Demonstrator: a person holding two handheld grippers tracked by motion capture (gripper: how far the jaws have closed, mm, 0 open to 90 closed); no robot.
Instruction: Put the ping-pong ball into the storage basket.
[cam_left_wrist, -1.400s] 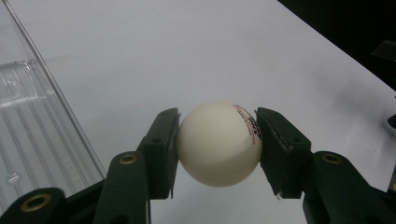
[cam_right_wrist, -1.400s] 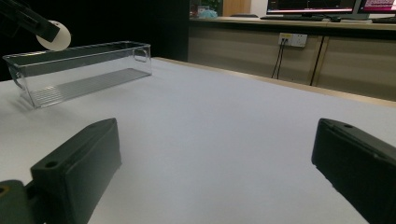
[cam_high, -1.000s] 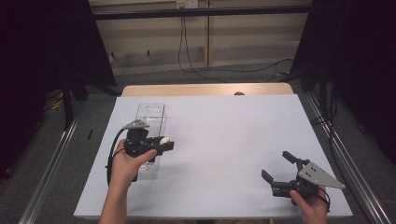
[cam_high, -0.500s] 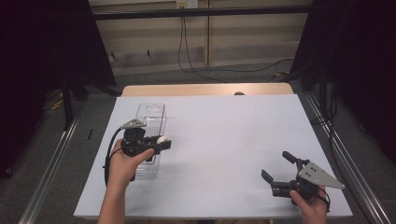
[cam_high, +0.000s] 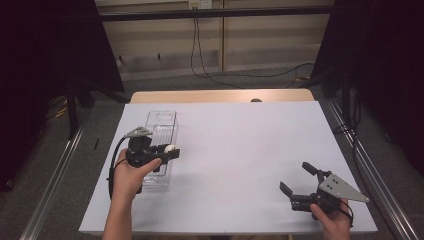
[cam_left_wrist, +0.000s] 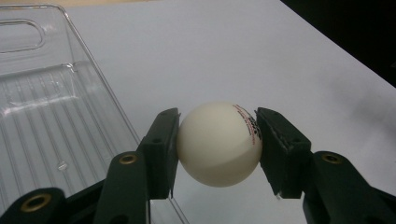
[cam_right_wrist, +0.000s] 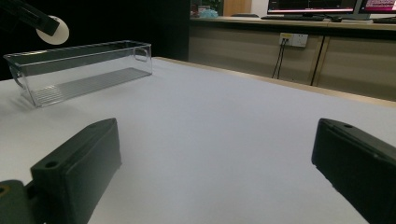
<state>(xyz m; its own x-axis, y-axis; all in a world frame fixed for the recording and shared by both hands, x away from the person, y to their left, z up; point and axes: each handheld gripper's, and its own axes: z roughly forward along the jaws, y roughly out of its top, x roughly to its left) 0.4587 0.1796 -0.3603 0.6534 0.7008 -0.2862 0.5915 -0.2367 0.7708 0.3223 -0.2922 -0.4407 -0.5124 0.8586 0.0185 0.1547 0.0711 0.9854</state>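
Observation:
A white ping-pong ball with red and black print sits clamped between the jaws of my left gripper. In the high view the left gripper holds the ball above the right rim of a clear plastic bin, which looks empty. The bin's ribbed floor lies to the left of the ball. My right gripper rests low at the table's front right, open with nothing between its jaws. In the right gripper view the right gripper faces the far-off bin and ball.
A white sheet covers the table, with a wooden strip along the far edge. Metal rails run along both sides. Cables hang down the back wall.
My left gripper has shifted slightly left with the ball, closer over the bin. The right gripper has stayed put.

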